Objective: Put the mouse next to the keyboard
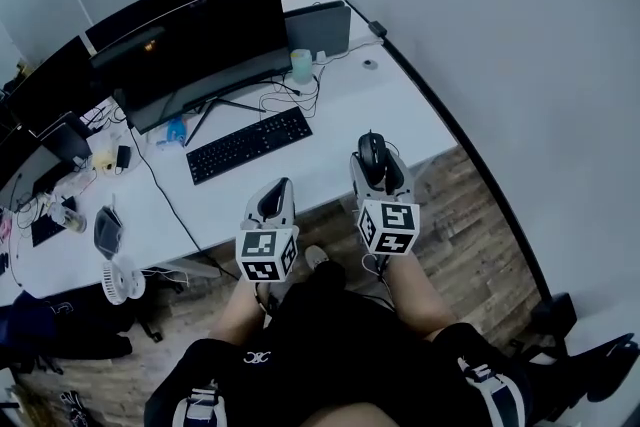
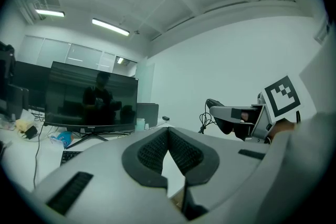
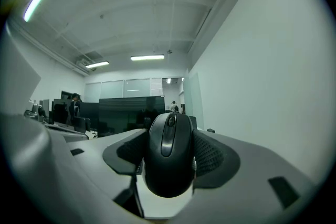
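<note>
Your right claw pinches the black rounded plastic mouse.
Your left claw is pressed together, by the white counter's front edge.

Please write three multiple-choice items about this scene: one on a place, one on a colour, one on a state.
1. The keyboard lies: A on the floor; B on the white desk, before the monitor; C on a chair.
2. The mouse is: A black; B white; C red.
3. The right hand-held gripper: A is empty; B holds a cup; C is shut on the mouse.
Key: B, it lies just below the screen; A, its shell is dark all over; C, the mouse sits clamped between its jaws.
</note>
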{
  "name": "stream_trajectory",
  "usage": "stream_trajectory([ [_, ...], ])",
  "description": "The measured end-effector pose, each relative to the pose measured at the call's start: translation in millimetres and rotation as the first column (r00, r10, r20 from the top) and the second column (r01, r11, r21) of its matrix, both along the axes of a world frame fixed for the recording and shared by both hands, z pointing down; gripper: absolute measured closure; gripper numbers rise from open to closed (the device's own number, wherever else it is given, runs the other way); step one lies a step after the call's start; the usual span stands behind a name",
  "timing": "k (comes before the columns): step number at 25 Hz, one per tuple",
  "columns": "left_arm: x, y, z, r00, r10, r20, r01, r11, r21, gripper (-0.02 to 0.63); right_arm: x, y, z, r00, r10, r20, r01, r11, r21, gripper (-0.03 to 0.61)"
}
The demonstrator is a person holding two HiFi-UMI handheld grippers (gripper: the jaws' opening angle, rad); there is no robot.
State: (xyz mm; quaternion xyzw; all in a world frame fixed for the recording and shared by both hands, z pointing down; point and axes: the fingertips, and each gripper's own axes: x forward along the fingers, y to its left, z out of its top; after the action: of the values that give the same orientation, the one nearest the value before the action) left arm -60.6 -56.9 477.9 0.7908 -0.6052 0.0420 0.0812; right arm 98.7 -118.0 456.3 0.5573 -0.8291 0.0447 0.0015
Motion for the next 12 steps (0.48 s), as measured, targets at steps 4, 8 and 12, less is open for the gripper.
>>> stream_trajectory([
  [4, -8.3, -47.9, -0.4, 1.0, -0.013, -0.003, 0.013, 1.0, -0.005, 0.601, -7.4, -48.3, 0.3, 1.0, -0.011, -0.002, 0.011, 1.0, -0.005, 0.29],
  [8, -18.3, -98.3, 6.8, 1.0, -0.02, -0.005, 0.02, 0.999, -0.03, 0.6, -16.0, -100.3, 6.1, 1.0, -0.015, -0.003, 0.015, 1.0, -0.025, 0.29],
  [12, -32.4, -144.8, 12.0, 0.999, -0.035, -0.009, 0.034, 0.998, -0.055, 0.6, -27.7, -150.7, 14.2, 1.0, -0.026, -0.009, 0.025, 0.998, -0.056, 0.29],
])
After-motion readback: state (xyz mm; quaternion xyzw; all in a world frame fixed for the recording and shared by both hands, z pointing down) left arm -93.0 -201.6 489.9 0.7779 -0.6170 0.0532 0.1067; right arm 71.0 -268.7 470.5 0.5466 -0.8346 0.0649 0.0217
